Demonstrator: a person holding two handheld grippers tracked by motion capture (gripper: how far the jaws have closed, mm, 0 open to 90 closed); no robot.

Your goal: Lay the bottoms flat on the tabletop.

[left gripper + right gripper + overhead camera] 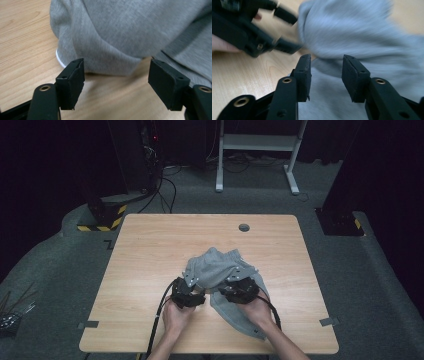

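A crumpled grey garment point(220, 270) lies on the wooden table point(145, 260), its long axis running from just ahead of the left gripper point(116, 82) back beneath the right gripper point(325, 75). Both sets of jaws stand apart, gripping nothing. The soft knit fabric shows a white edge by the left jaw.

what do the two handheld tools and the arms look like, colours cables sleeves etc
Both tools are black. The left tool and right tool each end in two flat rectangular black pads on arms with brass-coloured rivets and small screw holes. In the high view a black cable trails from the left one, and a grey three-cornered plate sits on top. The forearms are bare, no sleeves.
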